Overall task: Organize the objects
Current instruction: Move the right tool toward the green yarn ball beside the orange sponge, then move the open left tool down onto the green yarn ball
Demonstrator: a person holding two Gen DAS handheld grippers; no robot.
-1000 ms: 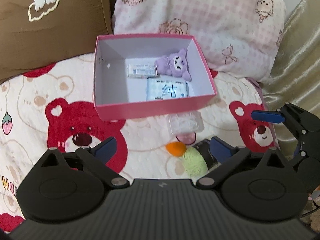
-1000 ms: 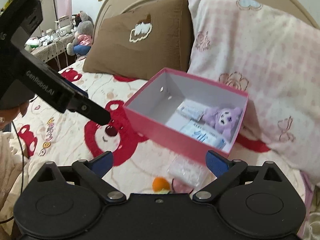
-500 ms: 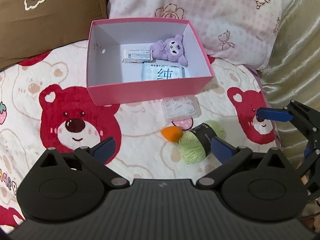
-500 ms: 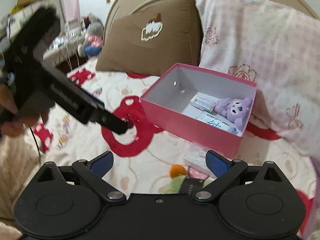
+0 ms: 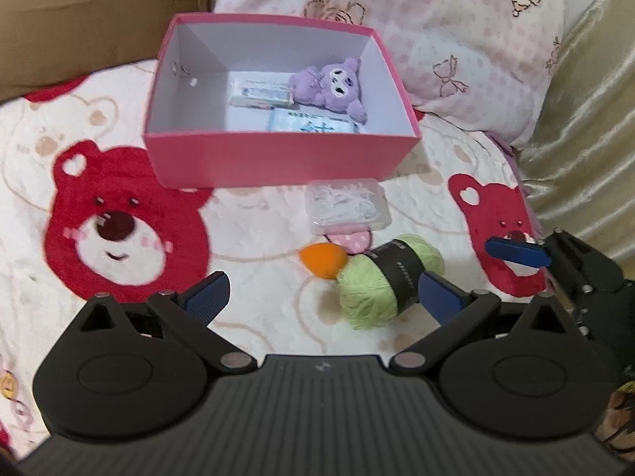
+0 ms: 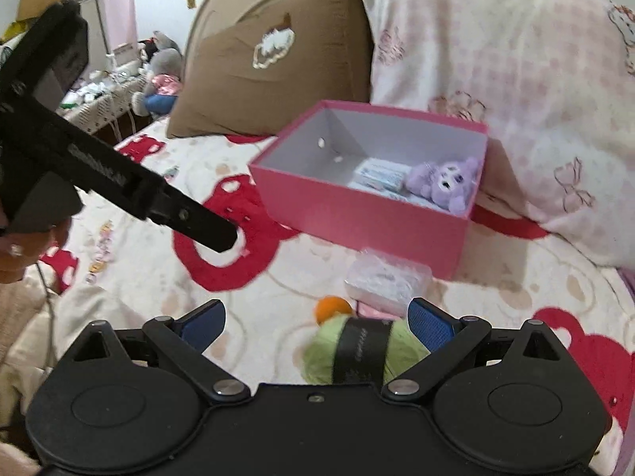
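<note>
While both grippers are held wide open and empty, the left gripper point(image 5: 323, 293) and right gripper point(image 6: 317, 323) are poised above the bed point(image 5: 246, 218). Listed inside the pink box point(image 5: 278, 158): purple plush point(image 5: 333, 85), two packets. Listed outside, before it: clear case point(image 5: 347, 206), orange ball point(image 5: 323, 260), green yarn point(image 5: 373, 289).

No legible text; wipes pack point(image 5: 312, 122) print, yarn point(image 5: 391, 277) band lettering blurred.
</note>
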